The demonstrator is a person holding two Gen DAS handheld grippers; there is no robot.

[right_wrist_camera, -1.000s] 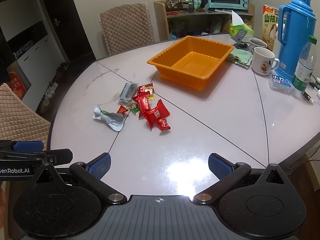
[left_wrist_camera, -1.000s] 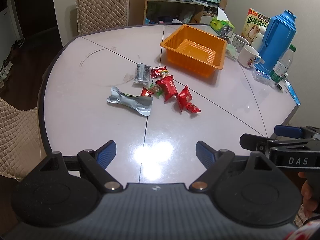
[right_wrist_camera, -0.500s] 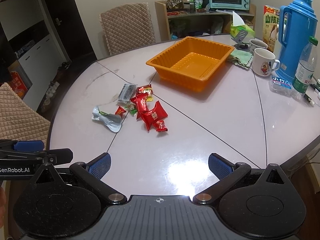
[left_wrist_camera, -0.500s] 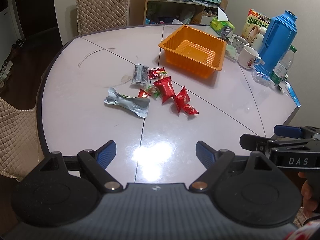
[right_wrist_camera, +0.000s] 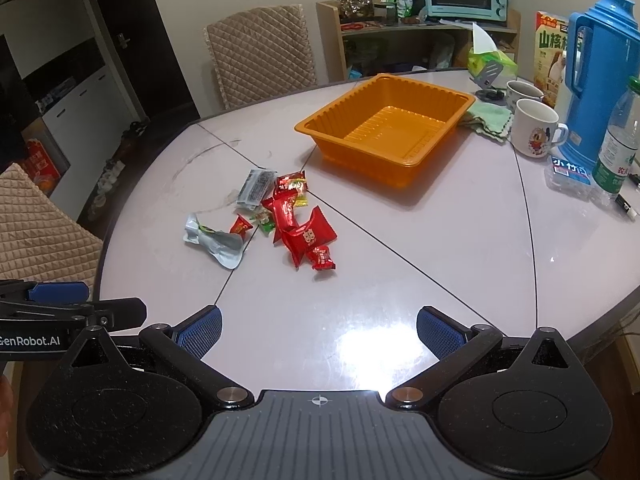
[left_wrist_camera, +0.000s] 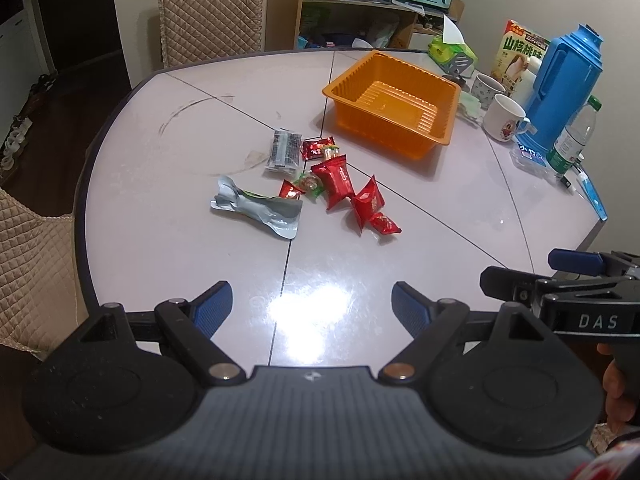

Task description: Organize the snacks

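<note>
Left gripper (left_wrist_camera: pixel 308 304) spread wide above the near edge of the pale table (left_wrist_camera: pixel 160 184), blue pads holding nothing. Right gripper (right_wrist_camera: pixel 318 332) likewise splayed apart and bare, just beside the left one, seen side-on at 3 o'clock in the left wrist view. Neither touching any wrapper.

Snacks scattered near the table's middle, well apart from both grippers:
- Large red packet (left_wrist_camera: pixel 334 182) at the heart of the cluster, with a second red packet (left_wrist_camera: pixel 366 204) touching its 4 o'clock corner.
- Small red candy (left_wrist_camera: pixel 385 223) at the 5 o'clock end of the heap, closest to the grippers.
- Crumpled silver wrapper (left_wrist_camera: pixel 256 210) at 9 o'clock of the red packets (flattened, twisted at one end).
- Tiny red candy (left_wrist_camera: pixel 291 190) and a green-and-orange sweet (left_wrist_camera: pixel 309 183) wedged between silver wrapper and large red packet.
- Dark striped packet (left_wrist_camera: pixel 285 153) at 11 o'clock of the heap, a red-and-green sachet (left_wrist_camera: pixel 318 148) just beside it.

Orange tray (left_wrist_camera: pixel 344 114) at 1 o'clock of the cluster, upright, nothing inside it, apart from every snack.

Beyond the tray at 3 o'clock: white mug (left_wrist_camera: pixel 505 118), blue thermos (left_wrist_camera: pixel 564 88), clear water bottle (left_wrist_camera: pixel 574 140).
</note>
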